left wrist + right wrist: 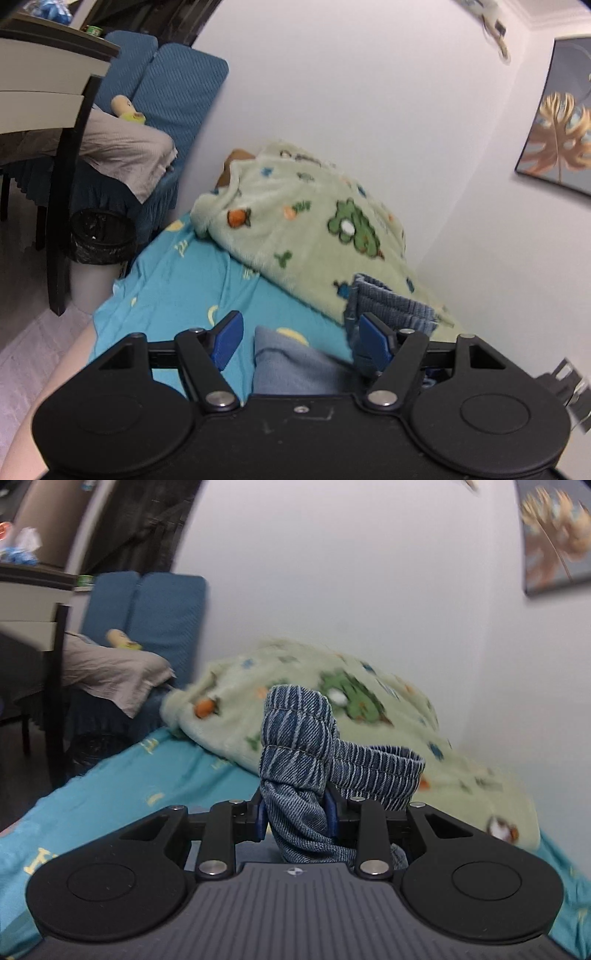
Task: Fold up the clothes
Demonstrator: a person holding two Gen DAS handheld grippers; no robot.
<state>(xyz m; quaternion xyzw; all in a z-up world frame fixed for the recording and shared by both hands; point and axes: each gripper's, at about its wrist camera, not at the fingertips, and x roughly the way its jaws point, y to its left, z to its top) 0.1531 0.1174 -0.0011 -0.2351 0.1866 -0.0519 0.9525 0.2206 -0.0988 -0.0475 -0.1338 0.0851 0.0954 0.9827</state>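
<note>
Here we see the blue striped denim garment (295,746) bunched upright between the blue pads of the right gripper (295,816), which clamps it above the turquoise patterned bedsheet (122,786). Our left gripper (301,341) stands wide apart, with denim against its right pad only. Behind lies a pale green fleece blanket (295,221).

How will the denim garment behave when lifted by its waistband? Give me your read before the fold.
The denim garment is probably floppy: it bunches and sags where the right gripper pinches it. Its ribbed elastic waistband curls over, so it will likely stretch and gather rather than hold a crease. The weave looks coarse, so slipping from the pads seems unlikely.
</note>
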